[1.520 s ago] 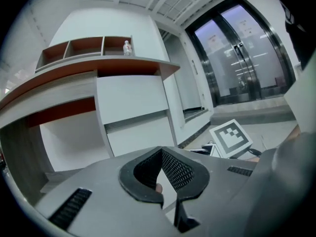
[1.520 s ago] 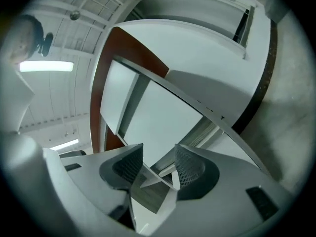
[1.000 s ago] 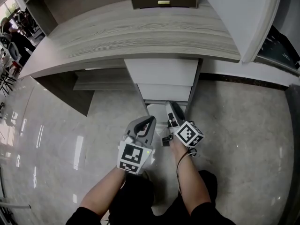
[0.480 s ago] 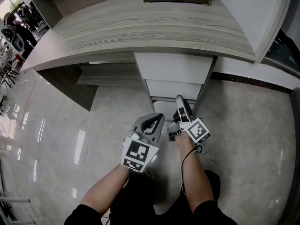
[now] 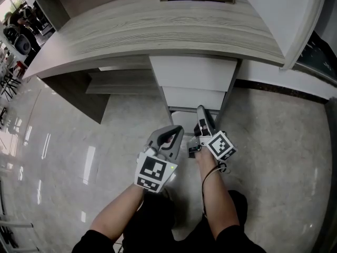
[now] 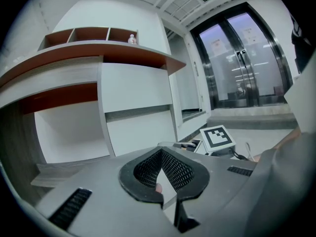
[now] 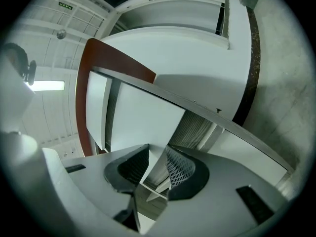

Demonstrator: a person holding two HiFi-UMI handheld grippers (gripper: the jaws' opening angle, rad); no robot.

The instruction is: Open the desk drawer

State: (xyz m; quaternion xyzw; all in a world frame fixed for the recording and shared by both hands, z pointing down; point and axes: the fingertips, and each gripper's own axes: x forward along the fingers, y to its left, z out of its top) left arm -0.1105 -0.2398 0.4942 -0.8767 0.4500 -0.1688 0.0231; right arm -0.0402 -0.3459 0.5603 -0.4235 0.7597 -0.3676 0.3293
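Note:
A white stack of drawers [image 5: 192,74] hangs under the wood-grain desk top [image 5: 158,30]. My right gripper [image 5: 200,113] points at the lowest drawer [image 5: 181,116], tip at its front. In the right gripper view its jaws [image 7: 153,167] have just been closing, and a white edge of the drawer front [image 7: 143,127] stands between the pads, which do not visibly press on it. My left gripper [image 5: 176,133] hovers just left of the right one, short of the drawers. It is shut with nothing in it [image 6: 160,168], facing the drawer fronts [image 6: 140,132].
A polished stone floor [image 5: 63,141] lies below. A low shelf [image 5: 118,83] sits under the desk to the left of the drawers. A white cabinet side [image 5: 295,15] rises at the right. Glass doors [image 6: 242,63] show in the left gripper view.
The head view has shifted slightly, so the desk sits a little further right in the picture. Both grippers keep their places by the lowest drawer.

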